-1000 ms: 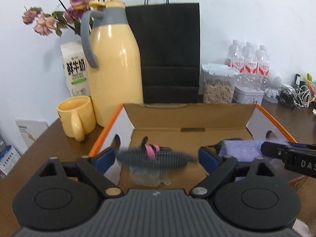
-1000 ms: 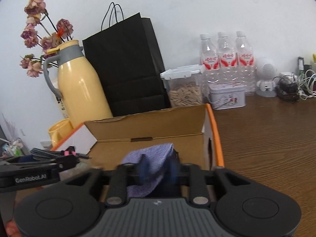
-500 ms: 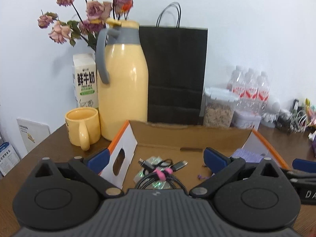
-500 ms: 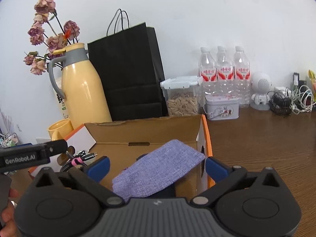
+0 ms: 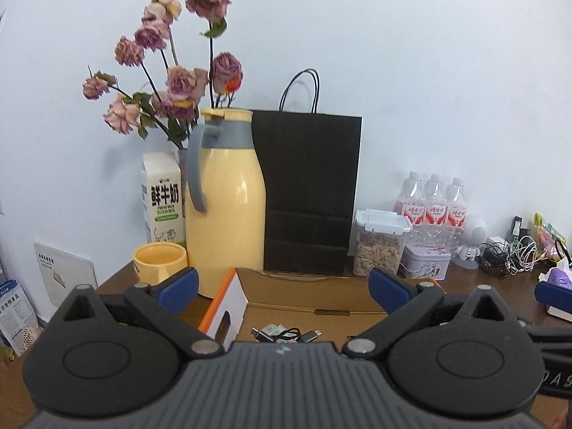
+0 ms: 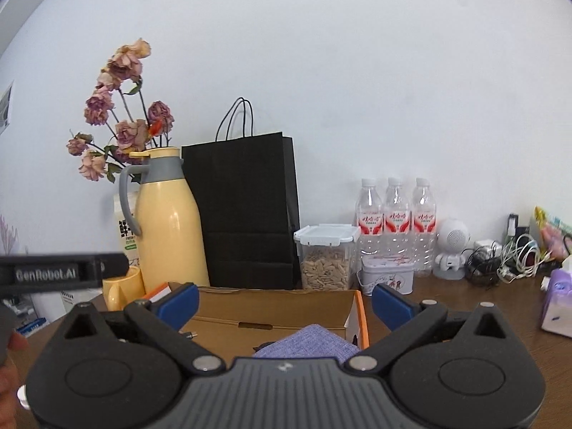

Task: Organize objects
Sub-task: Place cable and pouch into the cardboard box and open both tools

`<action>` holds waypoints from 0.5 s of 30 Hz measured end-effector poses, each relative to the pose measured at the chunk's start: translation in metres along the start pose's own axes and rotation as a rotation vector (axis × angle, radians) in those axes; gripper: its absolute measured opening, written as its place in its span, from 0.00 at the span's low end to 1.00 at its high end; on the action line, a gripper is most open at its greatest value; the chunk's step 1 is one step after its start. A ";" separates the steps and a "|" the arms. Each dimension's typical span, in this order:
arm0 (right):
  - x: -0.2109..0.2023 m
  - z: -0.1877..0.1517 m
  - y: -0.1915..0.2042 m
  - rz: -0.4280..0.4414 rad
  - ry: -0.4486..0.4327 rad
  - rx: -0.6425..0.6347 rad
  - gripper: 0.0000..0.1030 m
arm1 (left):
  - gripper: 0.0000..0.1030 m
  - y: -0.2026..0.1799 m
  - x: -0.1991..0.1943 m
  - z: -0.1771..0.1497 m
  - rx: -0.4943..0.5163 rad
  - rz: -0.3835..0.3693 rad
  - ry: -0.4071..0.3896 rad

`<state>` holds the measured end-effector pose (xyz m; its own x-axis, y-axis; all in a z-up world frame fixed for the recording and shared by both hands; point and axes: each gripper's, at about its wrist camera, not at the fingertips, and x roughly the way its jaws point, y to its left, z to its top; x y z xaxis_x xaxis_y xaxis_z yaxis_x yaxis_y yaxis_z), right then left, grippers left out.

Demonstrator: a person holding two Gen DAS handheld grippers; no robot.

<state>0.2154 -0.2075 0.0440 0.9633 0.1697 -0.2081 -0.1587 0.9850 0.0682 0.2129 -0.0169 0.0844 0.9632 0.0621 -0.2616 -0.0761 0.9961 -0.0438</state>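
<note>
An open cardboard box with orange edges sits on the brown table. A coiled black cable with a pink tie lies on the box floor in the left wrist view. A purple-grey fabric pouch lies in the box's right part in the right wrist view. My left gripper is open and empty, raised above the box's near side. My right gripper is open and empty, also raised above the box. The left gripper's body shows at the left of the right wrist view.
Behind the box stand a yellow thermos jug, a yellow mug, a milk carton, dried flowers, a black paper bag, a seed container, a tin and three water bottles. Cables and a tissue pack lie at right.
Both grippers opened, released the cable and the pouch into the box, then rose and drew back, so the box now sits lower in both views.
</note>
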 end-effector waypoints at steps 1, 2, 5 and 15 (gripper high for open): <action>-0.005 0.000 0.001 0.002 0.001 -0.001 1.00 | 1.00 0.001 -0.005 0.001 0.002 -0.003 -0.003; -0.010 0.000 0.003 0.008 -0.001 0.000 1.00 | 1.00 0.002 -0.011 0.002 0.003 -0.003 -0.005; -0.026 -0.002 0.006 0.022 0.008 0.004 1.00 | 1.00 0.006 -0.028 0.002 0.015 -0.001 -0.008; -0.079 -0.023 0.013 0.063 0.077 0.016 1.00 | 1.00 0.031 -0.085 -0.014 0.047 0.002 0.015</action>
<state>0.1323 -0.2074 0.0385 0.9318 0.2341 -0.2773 -0.2146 0.9717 0.0993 0.1249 0.0074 0.0923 0.9591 0.0637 -0.2759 -0.0658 0.9978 0.0017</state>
